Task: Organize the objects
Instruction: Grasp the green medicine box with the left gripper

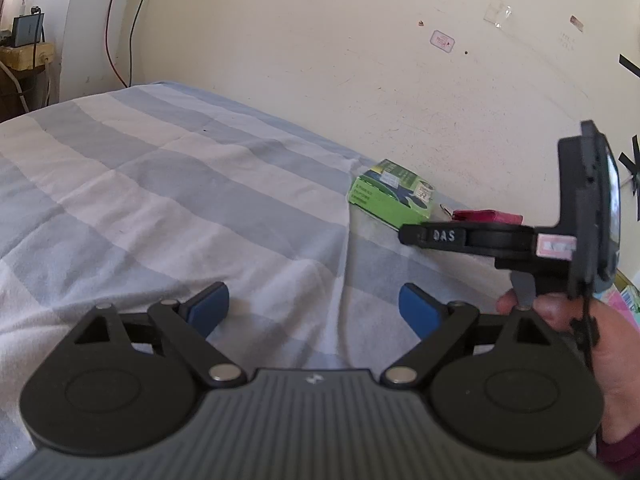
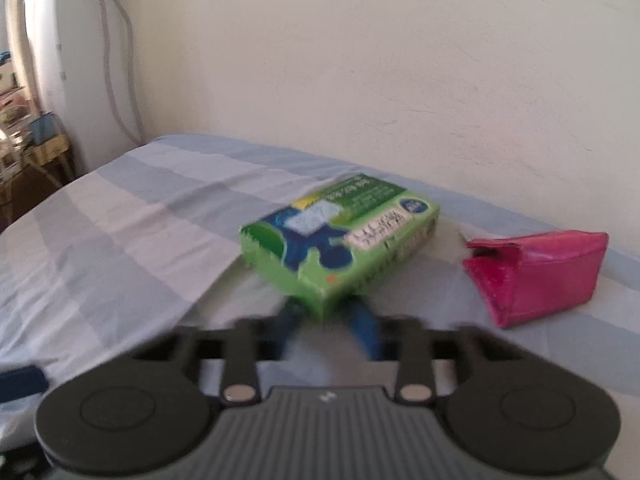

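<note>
My right tool [image 2: 332,316] is clenched on the near corner of the green carton [image 2: 340,236], which lies on the bed [image 2: 120,232] beside a pink pouch [image 2: 540,276]. My left tool [image 1: 314,308] is spread wide, holding nothing.

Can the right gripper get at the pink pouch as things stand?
Probably yes. The pink pouch lies in the open on the bed, right of the green box, with nothing before it. The right gripper would first need to open its jaws.
</note>
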Motion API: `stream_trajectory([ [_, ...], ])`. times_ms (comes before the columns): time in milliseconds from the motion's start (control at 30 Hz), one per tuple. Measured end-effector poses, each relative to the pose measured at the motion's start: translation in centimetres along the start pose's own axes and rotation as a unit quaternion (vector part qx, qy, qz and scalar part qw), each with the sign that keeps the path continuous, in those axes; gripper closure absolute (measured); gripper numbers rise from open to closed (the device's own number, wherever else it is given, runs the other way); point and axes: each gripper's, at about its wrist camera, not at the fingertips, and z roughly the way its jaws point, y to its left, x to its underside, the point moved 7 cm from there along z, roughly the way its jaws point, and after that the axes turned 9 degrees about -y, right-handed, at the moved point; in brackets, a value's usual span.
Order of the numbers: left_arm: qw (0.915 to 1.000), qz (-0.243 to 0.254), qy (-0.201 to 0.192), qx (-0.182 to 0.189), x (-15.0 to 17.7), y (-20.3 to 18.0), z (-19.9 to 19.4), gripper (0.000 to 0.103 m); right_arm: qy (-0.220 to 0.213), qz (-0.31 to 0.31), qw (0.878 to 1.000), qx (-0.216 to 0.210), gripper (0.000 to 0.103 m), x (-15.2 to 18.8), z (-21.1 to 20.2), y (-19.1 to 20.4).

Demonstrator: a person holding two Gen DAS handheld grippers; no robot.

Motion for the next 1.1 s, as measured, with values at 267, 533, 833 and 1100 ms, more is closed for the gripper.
stream_trajectory([
  [267,1.0000,-0.005,-0.001,-0.003,-0.3,0.4,0.1,0.009,-0.036,0.067,0.997,0.024,0.001,-2.1,-1.2,-0.3],
  [533,0.9991,-0.041,-0.009,-0.004,-0.6,1.3,-0.4,0.010,0.029,0.069,0.994,0.085,0.000,-5.4,4.8,2.9],
  [833,0.9991,-0.040,-0.011,-0.007,-0.5,1.2,-0.4,0.009,0.019,-0.073,0.991,0.113,0.031,-3.2,3.0,4.2],
  [1100,0.9877,0.087,-0.039,0.124,0.7,-4.9,-3.3,0.000,0.054,-0.016,0.996,0.062,0.094,1.8,-5.3,-0.3],
])
